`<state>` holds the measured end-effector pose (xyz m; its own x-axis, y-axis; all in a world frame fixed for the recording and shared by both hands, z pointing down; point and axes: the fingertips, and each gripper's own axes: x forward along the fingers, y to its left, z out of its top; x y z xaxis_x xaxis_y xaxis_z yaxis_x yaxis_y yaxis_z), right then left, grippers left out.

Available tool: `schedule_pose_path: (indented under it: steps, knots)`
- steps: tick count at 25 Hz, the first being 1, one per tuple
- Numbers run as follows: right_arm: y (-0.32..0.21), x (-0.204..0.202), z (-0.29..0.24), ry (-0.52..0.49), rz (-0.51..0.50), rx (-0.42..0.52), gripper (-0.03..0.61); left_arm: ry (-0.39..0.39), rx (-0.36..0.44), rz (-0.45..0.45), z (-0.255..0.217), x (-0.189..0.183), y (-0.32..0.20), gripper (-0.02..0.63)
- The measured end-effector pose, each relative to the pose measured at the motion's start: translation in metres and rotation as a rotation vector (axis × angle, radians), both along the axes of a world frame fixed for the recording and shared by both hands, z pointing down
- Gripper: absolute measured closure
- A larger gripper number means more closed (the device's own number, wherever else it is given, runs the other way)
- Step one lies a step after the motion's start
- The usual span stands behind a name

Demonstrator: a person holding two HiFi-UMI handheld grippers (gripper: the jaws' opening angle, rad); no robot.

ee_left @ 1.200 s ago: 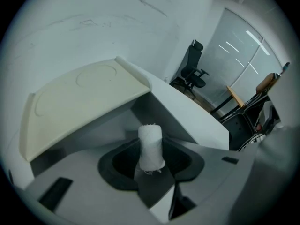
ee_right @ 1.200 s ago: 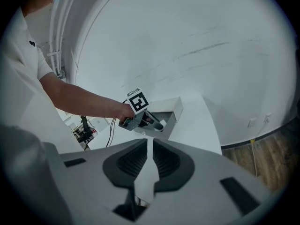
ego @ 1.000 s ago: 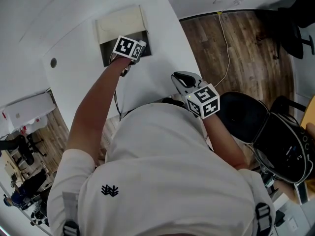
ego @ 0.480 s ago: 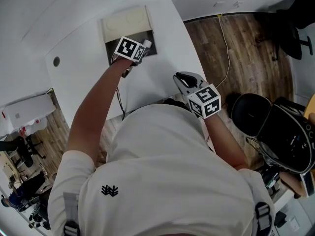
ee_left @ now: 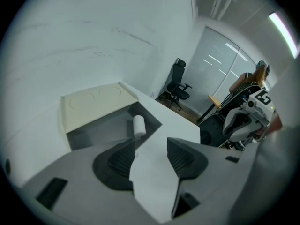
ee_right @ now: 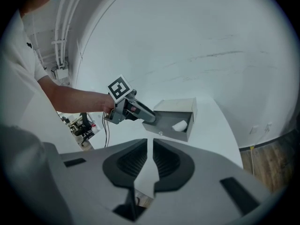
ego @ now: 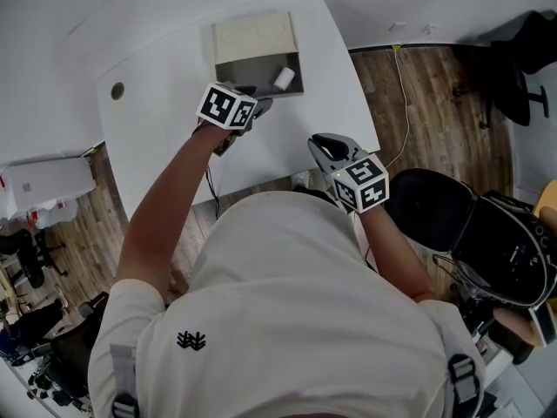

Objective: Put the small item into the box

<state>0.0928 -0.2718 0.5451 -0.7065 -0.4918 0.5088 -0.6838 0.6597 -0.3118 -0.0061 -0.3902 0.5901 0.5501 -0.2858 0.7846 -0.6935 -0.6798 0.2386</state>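
Note:
The small item (ego: 284,77), a short white cylinder, lies on its side inside the open grey box (ego: 252,62) at the table's far side; the box's cream lid (ego: 254,35) is folded back. My left gripper (ego: 259,104) hovers just short of the box's near edge, open and empty. From the left gripper view the item (ee_left: 138,125) shows beyond the wide-apart jaws of the left gripper (ee_left: 151,156). My right gripper (ego: 326,144) hangs over the table's near right edge, shut with nothing in it. The right gripper view looks past the right gripper (ee_right: 149,161) to the box (ee_right: 161,125) and item (ee_right: 179,125).
The white table (ego: 174,129) has a round cable hole (ego: 117,91) at its left. A black office chair (ego: 435,207) stands on the wood floor to the right, and a cable (ego: 402,103) runs down the floor. A white cabinet (ego: 48,185) sits left of the table.
The left gripper's jaws opened and let the small item go into the box, then drew back a little toward the person. The right gripper stayed where it was.

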Motion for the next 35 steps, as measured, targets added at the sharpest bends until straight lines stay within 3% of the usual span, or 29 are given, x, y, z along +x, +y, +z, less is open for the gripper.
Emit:
schedule_pose_path:
  steps: [10,16,27,35]
  knots:
    - [0.019,-0.037,-0.005,0.035,-0.008,0.011,0.54,0.21,0.061,0.031,-0.045,-0.049,0.072,0.462]
    - [0.046,-0.064,-0.01,0.052,-0.024,0.024,0.546,0.308,0.112,-0.025,-0.065,-0.088,0.127,0.588]
    - [0.118,-0.109,-0.012,0.036,-0.027,0.049,0.565,0.384,0.195,-0.149,-0.088,-0.161,0.237,0.607]
    - [0.146,-0.123,-0.02,0.043,-0.038,0.053,0.565,0.337,0.236,-0.135,-0.098,-0.182,0.276,0.607]
